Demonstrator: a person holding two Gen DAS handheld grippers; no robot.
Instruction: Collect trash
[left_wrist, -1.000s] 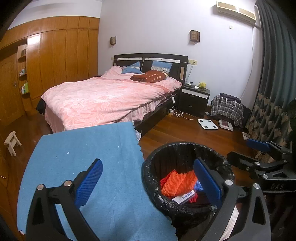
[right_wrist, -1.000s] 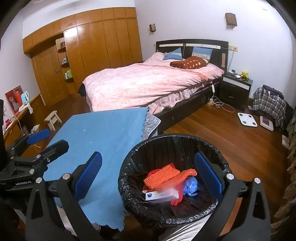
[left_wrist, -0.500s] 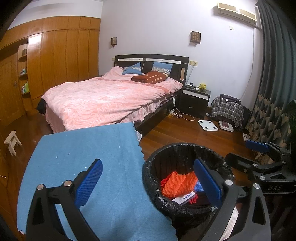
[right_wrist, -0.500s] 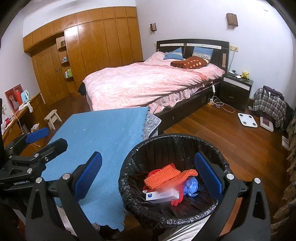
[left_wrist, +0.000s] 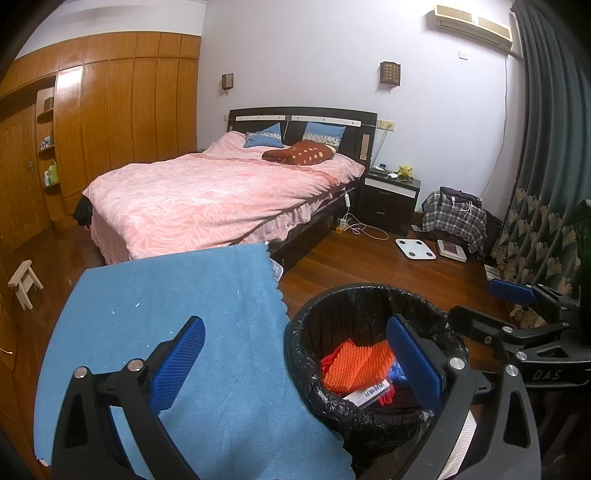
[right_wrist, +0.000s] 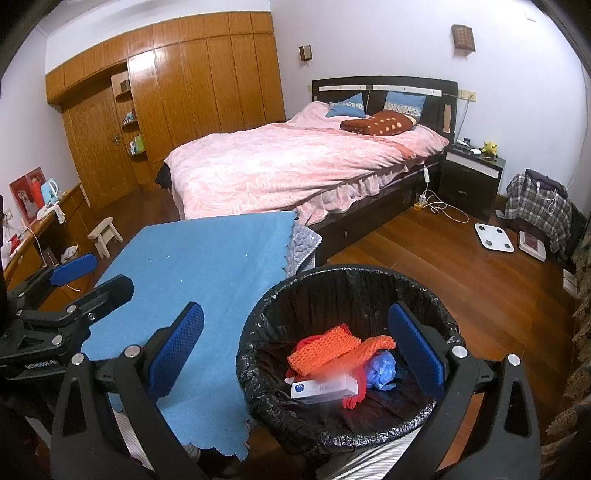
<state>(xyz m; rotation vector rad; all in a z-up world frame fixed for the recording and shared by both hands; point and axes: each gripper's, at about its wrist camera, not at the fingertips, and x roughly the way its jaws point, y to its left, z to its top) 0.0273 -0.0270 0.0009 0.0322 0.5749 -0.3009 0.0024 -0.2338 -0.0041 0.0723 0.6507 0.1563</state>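
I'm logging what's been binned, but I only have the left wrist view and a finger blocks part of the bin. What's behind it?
Observer: A crumpled blue plastic piece, beside the orange mesh in the bin.
Operator: Is the right gripper carrying anything?
Observer: No; the right gripper is open, nothing between its fingers.
Operator: Any trash off to my left?
Observer: Can't tell; there's a desk with a light blue kettle.

"DAS" on the right tongs (left_wrist: 511, 291); box (right_wrist: 325, 389) print unreadable.
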